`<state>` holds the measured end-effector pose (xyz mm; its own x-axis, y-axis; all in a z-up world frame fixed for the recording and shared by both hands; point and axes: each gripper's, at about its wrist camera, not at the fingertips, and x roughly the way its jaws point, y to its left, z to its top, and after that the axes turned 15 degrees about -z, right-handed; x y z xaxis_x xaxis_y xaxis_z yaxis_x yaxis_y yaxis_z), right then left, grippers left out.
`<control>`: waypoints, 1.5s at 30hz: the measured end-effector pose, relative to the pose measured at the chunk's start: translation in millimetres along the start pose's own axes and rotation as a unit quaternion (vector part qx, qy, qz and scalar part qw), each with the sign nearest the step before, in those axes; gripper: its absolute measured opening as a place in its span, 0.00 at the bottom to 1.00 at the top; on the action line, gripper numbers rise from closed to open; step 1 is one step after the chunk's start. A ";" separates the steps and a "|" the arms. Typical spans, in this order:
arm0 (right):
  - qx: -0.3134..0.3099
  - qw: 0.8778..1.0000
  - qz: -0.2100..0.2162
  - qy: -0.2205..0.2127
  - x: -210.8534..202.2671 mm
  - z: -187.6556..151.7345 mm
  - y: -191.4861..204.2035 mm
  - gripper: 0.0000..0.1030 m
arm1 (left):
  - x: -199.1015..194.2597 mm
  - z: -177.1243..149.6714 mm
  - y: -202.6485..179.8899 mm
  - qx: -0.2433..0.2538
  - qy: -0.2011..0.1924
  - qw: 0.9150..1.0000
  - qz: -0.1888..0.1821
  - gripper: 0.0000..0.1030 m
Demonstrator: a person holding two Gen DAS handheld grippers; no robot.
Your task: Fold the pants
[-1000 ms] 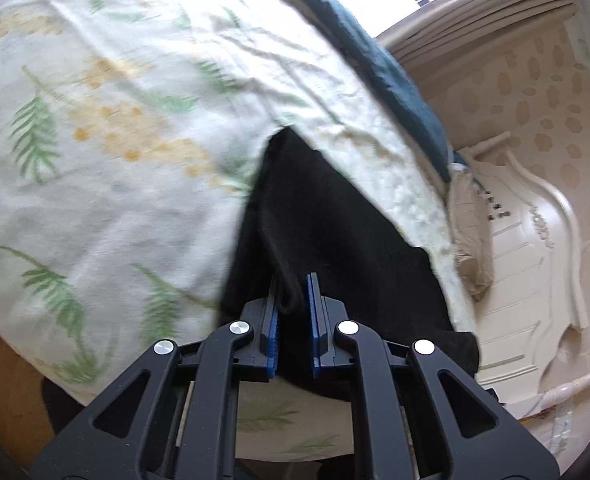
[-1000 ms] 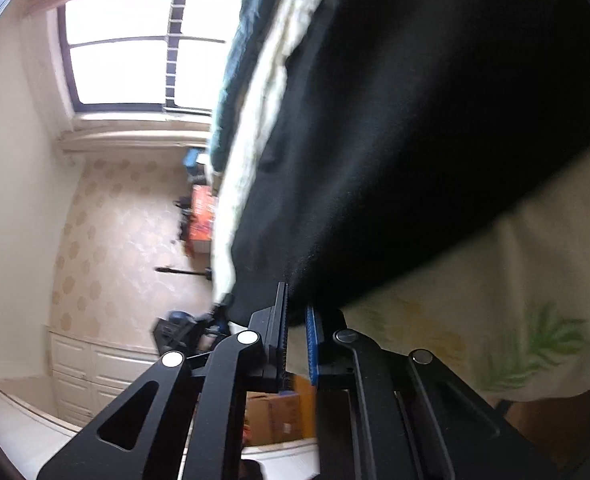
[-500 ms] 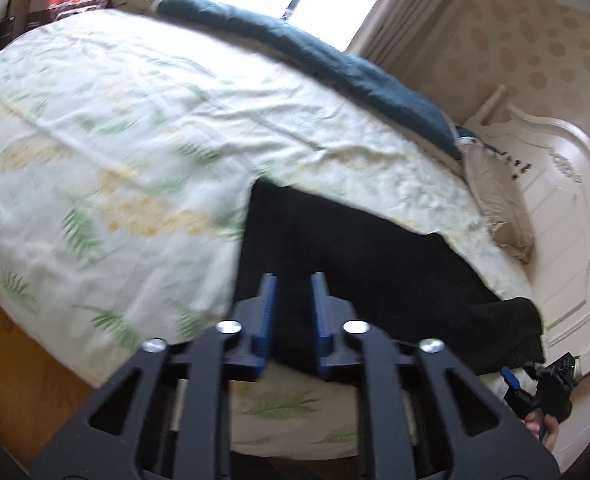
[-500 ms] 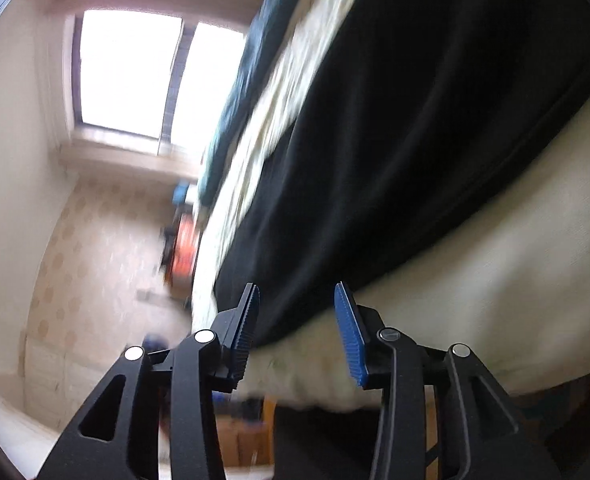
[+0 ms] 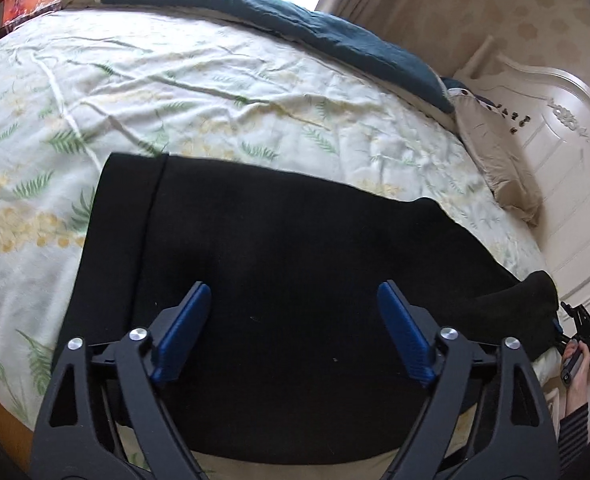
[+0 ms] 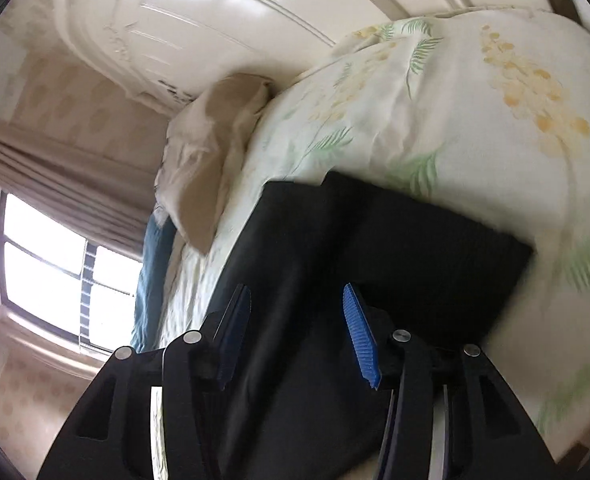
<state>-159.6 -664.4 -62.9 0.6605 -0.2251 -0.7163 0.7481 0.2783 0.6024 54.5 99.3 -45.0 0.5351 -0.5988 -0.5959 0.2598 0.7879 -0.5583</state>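
Letting go: my left gripper [image 5: 293, 334] jaws have just spread wide, right gripper [image 6: 297, 330] jaws partly, nothing pinched; pants [image 5: 295, 248] lie flat beneath them on the bed [image 5: 215, 92] for folding.

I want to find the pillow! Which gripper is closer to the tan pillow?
Right, probably. The right gripper is over the black pants at the end nearest the tan pillow. The left gripper is over the pants' far end.

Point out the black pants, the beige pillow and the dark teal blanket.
black pants [image 5: 295, 248]: left wrist view, middle of the cloth.
beige pillow [image 5: 491, 152]: left wrist view, its top face.
dark teal blanket [image 5: 295, 20]: left wrist view, its folded ridge.
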 end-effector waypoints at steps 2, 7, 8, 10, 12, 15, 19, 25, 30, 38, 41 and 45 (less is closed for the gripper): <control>-0.018 1.000 -0.007 -0.015 7.1 6.2 5.0 0.47 | 0.8 -1.5 1.0 -0.005 -0.003 1.000 -0.001 0.89; -0.018 1.000 -0.011 -0.007 19.9 6.1 8.0 0.08 | 4.6 -2.6 0.4 -0.009 -0.004 1.000 0.011 0.91; -0.012 1.000 -0.005 -0.008 18.3 7.2 6.5 0.07 | 5.6 -2.7 -0.3 -0.007 -0.003 1.000 0.014 0.91; -0.012 1.000 0.010 -0.020 3.3 7.4 5.3 0.06 | 7.0 -2.7 -2.2 -0.001 0.000 1.000 0.018 0.91; -0.021 0.999 0.024 -0.041 -23.7 8.5 6.5 0.06 | 7.2 -2.8 -2.9 0.001 0.002 1.000 0.019 0.91; -0.018 0.997 0.039 -0.068 -56.9 8.8 -7.3 0.06 | 5.5 -1.3 0.0 -0.008 0.002 1.000 0.009 0.91; 0.004 0.998 0.013 -0.061 -61.6 1.5 -45.4 0.05 | 2.7 -1.1 6.6 -0.029 -0.006 1.000 -0.010 0.91; 0.034 0.999 0.005 -0.034 -37.1 -8.3 -75.9 0.05 | 6.3 -2.5 3.7 -0.011 0.000 1.000 -0.003 0.92; 0.052 0.998 0.013 -0.018 -43.3 -6.8 -84.3 0.05 | 6.0 -3.4 3.9 -0.008 -0.002 1.000 -0.004 0.92; -0.069 0.989 -0.080 -0.104 -76.6 27.7 -35.0 0.43 | 6.5 -2.7 4.6 -0.009 -0.003 1.000 -0.006 0.92; -0.130 0.986 -0.062 -0.081 -52.5 46.6 -2.3 0.54 | 6.6 -3.9 3.3 -0.004 -0.001 1.000 -0.001 0.93; -0.209 0.974 -0.080 -0.022 4.6 67.4 36.4 0.57 | 8.7 -6.1 0.3 0.002 -0.003 1.000 0.012 0.93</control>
<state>-125.1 -718.2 -20.5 0.5462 -0.3342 -0.7681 0.7569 0.5898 0.2816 54.3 93.4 -53.8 0.5465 -0.5794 -0.6047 0.2511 0.8022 -0.5417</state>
